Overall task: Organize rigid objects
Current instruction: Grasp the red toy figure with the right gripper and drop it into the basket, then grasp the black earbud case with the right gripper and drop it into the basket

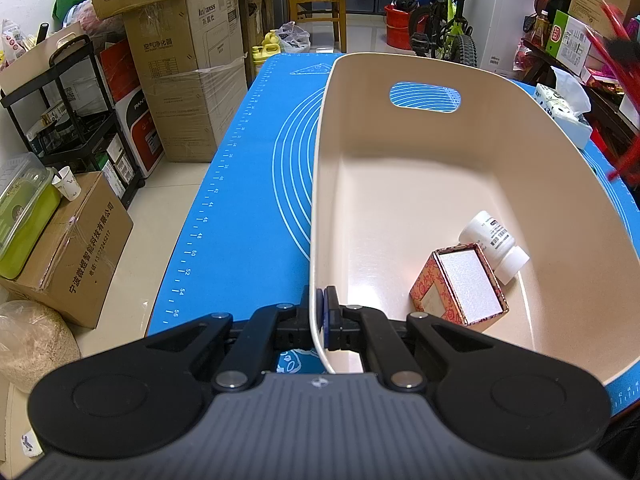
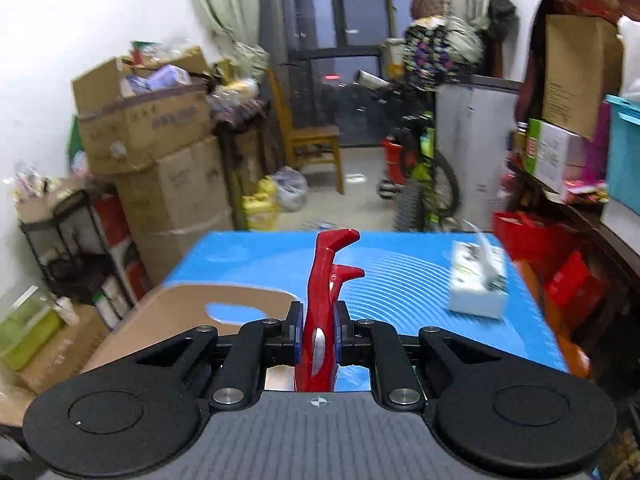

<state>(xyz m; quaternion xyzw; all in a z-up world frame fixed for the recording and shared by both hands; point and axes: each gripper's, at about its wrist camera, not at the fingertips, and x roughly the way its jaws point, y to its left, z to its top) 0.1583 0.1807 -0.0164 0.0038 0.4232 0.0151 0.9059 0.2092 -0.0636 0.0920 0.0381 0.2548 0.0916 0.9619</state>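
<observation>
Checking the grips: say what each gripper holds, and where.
Left gripper pinches the tub's near rim; right gripper clamps the red tool at its middle.

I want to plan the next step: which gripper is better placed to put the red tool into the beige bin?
The right gripper: it already holds the red tool. The left gripper is clamped on the beige bin wall, steadying it.

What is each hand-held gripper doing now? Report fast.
Left hand-held gripper: shut on the bin wall.
Right hand-held gripper: shut on the red tool.
</observation>
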